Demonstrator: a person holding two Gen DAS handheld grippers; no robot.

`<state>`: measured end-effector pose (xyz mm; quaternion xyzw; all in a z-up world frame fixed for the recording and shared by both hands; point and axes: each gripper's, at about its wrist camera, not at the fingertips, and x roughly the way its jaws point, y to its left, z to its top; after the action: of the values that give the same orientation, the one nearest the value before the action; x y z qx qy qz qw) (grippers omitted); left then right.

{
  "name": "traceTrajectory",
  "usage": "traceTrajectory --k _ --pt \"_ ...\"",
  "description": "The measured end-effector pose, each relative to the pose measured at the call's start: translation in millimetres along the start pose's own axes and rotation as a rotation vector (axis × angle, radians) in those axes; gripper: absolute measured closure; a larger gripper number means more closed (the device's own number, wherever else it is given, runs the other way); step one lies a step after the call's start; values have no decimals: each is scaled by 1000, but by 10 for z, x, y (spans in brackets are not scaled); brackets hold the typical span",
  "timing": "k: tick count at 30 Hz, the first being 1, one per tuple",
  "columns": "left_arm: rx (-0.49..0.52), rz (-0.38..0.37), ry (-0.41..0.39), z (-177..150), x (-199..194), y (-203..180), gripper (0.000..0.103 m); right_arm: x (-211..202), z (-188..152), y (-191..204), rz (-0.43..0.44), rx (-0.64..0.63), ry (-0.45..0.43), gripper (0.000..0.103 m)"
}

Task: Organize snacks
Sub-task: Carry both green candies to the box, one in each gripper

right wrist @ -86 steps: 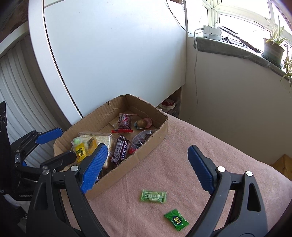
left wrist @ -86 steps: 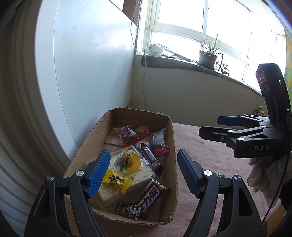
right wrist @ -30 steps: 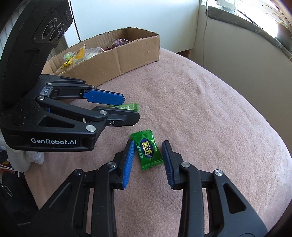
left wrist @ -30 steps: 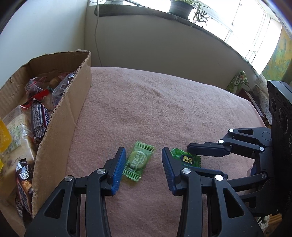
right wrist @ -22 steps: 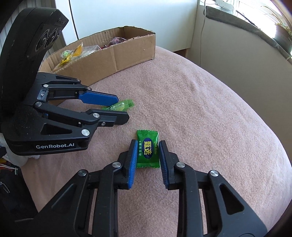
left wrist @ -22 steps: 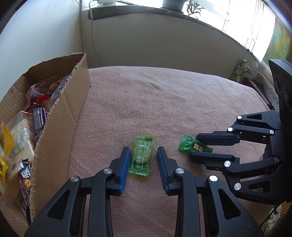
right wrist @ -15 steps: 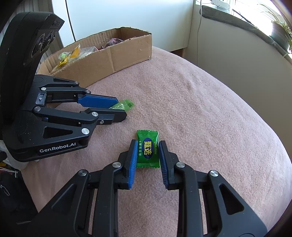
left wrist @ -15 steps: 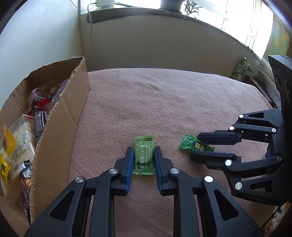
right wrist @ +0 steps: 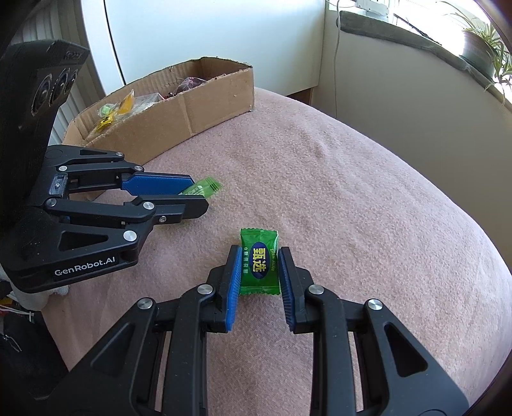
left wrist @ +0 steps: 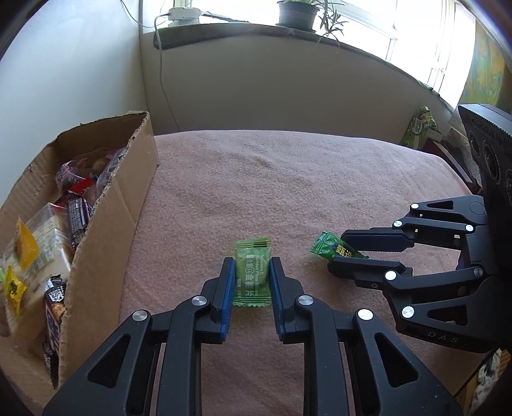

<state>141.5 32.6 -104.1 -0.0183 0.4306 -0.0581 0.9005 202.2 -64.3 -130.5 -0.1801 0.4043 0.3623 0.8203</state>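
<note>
A pale green candy packet (left wrist: pixel 250 272) lies between the blue pads of my left gripper (left wrist: pixel 250 270), which is shut on it just above the pink cloth (left wrist: pixel 256 179). The right wrist view shows the same packet (right wrist: pixel 201 188) poking out past the left gripper (right wrist: pixel 192 193). My right gripper (right wrist: pixel 259 265) is shut on a dark green candy packet (right wrist: pixel 259 260) with a blue oval label. That packet (left wrist: pixel 332 249) also shows in the left wrist view, in the right gripper (left wrist: pixel 344 252). A cardboard box (left wrist: pixel 112 204) full of snacks stands to the left.
The box (right wrist: pixel 192 105) holds several wrapped bars and packets. A white cabinet (right wrist: pixel 208 32) rises behind it. A window sill with a potted plant (left wrist: pixel 297 12) and a power strip (left wrist: pixel 184 12) runs along the back. A green carton (left wrist: pixel 419 128) sits beyond the cloth's right edge.
Both grippers came down from above the box to the cloth. Each closed on its candy packet: left on the pale green one, right on the dark green one.
</note>
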Motion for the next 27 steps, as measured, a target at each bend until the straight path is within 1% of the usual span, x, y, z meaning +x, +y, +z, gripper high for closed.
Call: traceTrajectory --k 13,22,27 --pt "13 -39 -76 42 -348 -67 84 -197 9 -41 -33 37 -27 79" --pt "14 -44 -141 48 -637 -41 84 -356 160 35 -52 40 -62 79" --pt "0 -42 -179 63 -803 77 84 -455 284 130 -54 36 -91 79"
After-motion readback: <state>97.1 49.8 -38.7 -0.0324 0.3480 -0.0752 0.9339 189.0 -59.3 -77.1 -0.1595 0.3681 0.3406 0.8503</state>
